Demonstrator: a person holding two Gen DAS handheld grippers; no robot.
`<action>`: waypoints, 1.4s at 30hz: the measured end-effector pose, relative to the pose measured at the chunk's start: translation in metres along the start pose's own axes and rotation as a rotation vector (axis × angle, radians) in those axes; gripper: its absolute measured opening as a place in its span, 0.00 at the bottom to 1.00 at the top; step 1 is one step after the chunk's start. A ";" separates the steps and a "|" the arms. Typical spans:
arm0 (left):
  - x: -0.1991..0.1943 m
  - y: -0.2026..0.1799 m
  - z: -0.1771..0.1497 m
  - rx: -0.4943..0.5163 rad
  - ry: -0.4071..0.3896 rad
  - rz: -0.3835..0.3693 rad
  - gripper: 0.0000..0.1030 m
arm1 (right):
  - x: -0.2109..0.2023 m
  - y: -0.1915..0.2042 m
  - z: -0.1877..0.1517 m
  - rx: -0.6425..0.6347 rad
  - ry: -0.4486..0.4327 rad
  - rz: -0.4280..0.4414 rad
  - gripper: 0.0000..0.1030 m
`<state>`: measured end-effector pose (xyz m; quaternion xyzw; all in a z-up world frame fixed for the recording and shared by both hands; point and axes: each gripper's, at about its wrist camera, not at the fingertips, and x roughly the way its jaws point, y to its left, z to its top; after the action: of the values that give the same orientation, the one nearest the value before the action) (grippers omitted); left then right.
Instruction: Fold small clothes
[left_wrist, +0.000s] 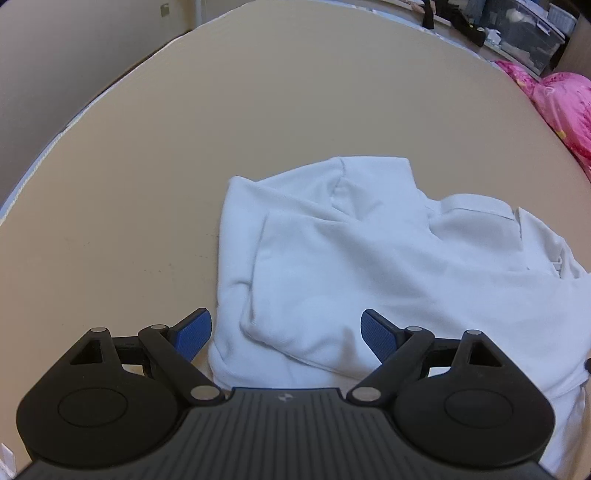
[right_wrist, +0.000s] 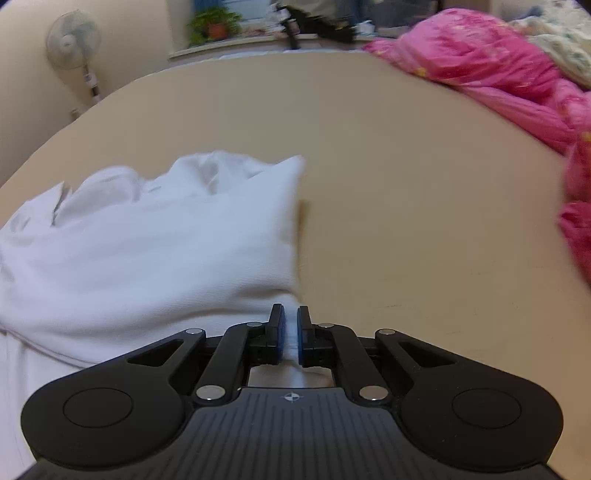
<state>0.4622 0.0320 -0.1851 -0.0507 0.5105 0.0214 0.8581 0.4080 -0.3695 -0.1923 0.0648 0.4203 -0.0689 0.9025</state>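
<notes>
Left tongs (left_wrist: 286, 332) wide over white garment (left_wrist: 369, 266); right tongs (right_wrist: 291, 334) pinching its edge, low.

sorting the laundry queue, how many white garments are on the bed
1. The white garment lies rumpled on the tan bed, under the open left gripper; the right gripper pinches its edge. Others may lie out of view.

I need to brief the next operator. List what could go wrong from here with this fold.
1. The right gripper is shut on only a thin edge of the shirt; it may slip out when pulled.
2. The left gripper is open and holds nothing, so the shirt could drag across the bed or bunch.
3. The shirt is already rumpled; folding now may lock in creases.
</notes>
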 end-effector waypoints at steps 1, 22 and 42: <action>-0.007 -0.004 0.001 0.010 -0.015 -0.012 0.89 | -0.006 -0.003 0.001 0.016 -0.017 0.005 0.11; 0.024 -0.355 -0.001 0.548 0.118 -0.239 0.85 | -0.011 -0.054 -0.070 0.314 -0.173 0.308 0.15; -0.021 -0.339 0.011 0.473 -0.058 -0.238 0.89 | -0.058 -0.048 -0.043 0.301 -0.259 0.206 0.36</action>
<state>0.4919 -0.3034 -0.1391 0.0924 0.4668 -0.1982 0.8569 0.3300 -0.4048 -0.1783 0.2320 0.2768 -0.0462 0.9313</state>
